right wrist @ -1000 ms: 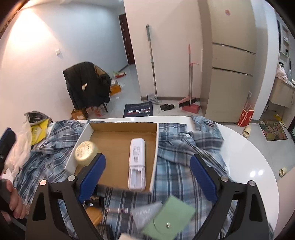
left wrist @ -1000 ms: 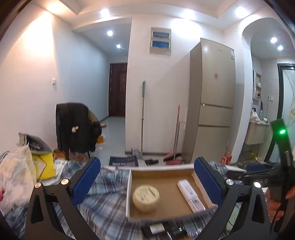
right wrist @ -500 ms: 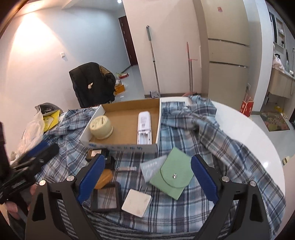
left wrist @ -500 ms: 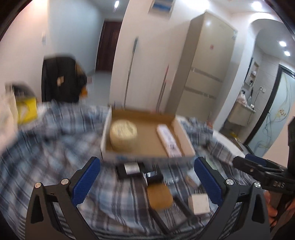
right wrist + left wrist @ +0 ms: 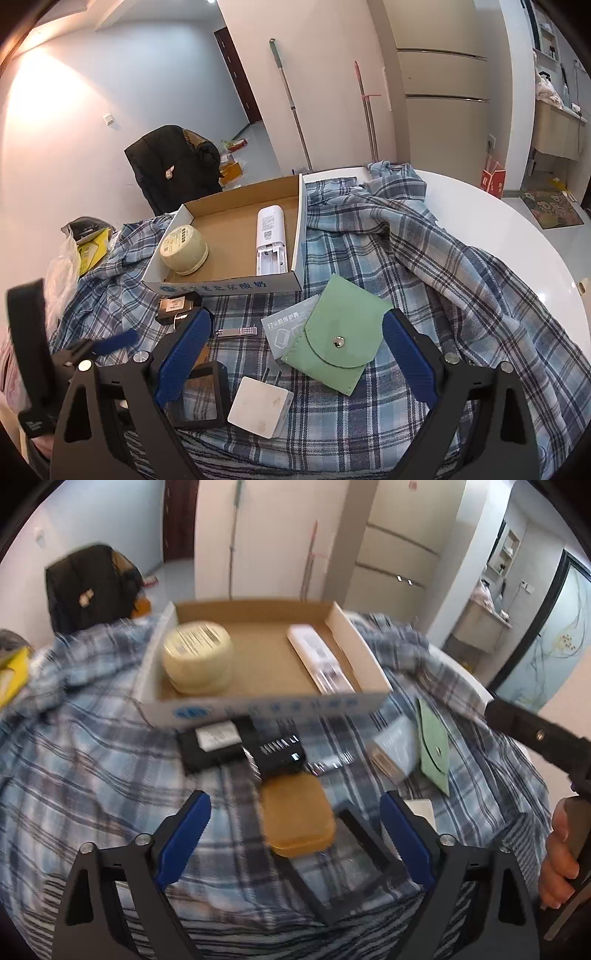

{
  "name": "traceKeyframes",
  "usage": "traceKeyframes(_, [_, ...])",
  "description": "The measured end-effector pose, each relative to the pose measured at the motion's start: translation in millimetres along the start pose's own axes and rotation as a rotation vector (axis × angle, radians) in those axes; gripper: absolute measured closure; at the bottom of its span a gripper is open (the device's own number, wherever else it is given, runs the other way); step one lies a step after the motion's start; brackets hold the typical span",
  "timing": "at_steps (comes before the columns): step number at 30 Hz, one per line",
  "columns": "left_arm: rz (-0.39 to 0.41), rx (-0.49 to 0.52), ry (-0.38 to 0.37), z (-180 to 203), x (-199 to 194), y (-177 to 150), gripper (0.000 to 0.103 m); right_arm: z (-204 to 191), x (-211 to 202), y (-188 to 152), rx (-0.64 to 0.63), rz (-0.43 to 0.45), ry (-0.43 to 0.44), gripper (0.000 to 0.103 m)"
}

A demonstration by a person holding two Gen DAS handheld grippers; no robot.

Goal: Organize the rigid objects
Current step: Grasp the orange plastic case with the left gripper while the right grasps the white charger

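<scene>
A cardboard box [image 5: 369, 653] [image 5: 301, 221] on the plaid cloth holds a cream round tin [image 5: 197, 657] [image 5: 183, 250] and a white remote [image 5: 319, 657] [image 5: 270, 236]. In front lie a black box [image 5: 214, 744], a dark small item [image 5: 280, 755], an orange soap-like case [image 5: 297, 818], a black frame [image 5: 351, 864] [image 5: 201, 395], a green pouch [image 5: 434, 747] [image 5: 338, 334], a white square box [image 5: 260, 406], a nail clipper [image 5: 236, 332] and a grey card [image 5: 286, 325]. My left gripper [image 5: 295, 843] is open just above the orange case. My right gripper [image 5: 295, 363] is open above the pouch and white box.
The round white table [image 5: 517, 236] shows bare at the right. A yellow item and plastic bag [image 5: 74, 254] sit at the table's left. A chair with a black jacket [image 5: 173, 166], a fridge and mops stand behind.
Both grippers have pulled back and tilted down from the box toward the loose items in front. The left view has come in close over the orange case.
</scene>
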State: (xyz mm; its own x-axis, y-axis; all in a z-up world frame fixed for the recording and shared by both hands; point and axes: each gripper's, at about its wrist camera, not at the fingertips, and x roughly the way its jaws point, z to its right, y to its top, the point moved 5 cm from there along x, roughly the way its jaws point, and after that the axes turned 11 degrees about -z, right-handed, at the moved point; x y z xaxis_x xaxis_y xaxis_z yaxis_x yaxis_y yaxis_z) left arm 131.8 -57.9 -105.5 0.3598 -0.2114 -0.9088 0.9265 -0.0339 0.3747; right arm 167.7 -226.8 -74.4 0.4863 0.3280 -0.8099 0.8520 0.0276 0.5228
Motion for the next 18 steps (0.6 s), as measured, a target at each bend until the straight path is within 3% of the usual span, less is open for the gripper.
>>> traceKeyframes(4, [-0.081, -0.033, -0.053, -0.1, 18.7, 2.3, 0.013, 0.6, 0.0, 0.3, -0.008, 0.004, -0.001, 0.009])
traceKeyframes(9, [-0.136, -0.111, -0.117, -7.9, 32.2, 7.6, 0.015, -1.7, 5.6, -3.2, 0.005, -0.068, 0.079, 0.009])
traceKeyframes(12, [-0.178, -0.118, -0.131, -8.8, 41.8, 9.2, 0.049, -2.0, 3.6, -1.6, -0.011, -0.045, 0.033, 0.009])
traceKeyframes(14, [-0.165, -0.121, -0.132, -9.1, 40.8, 10.0, 0.058, -0.8, 3.7, -1.3, -0.005, -0.047, 0.031, 0.009])
traceKeyframes(18, [-0.12, -0.125, -0.147, -13.5, 29.6, 8.9, 0.058, 1.4, 2.0, -1.0, 0.003, -0.049, 0.017, 0.009])
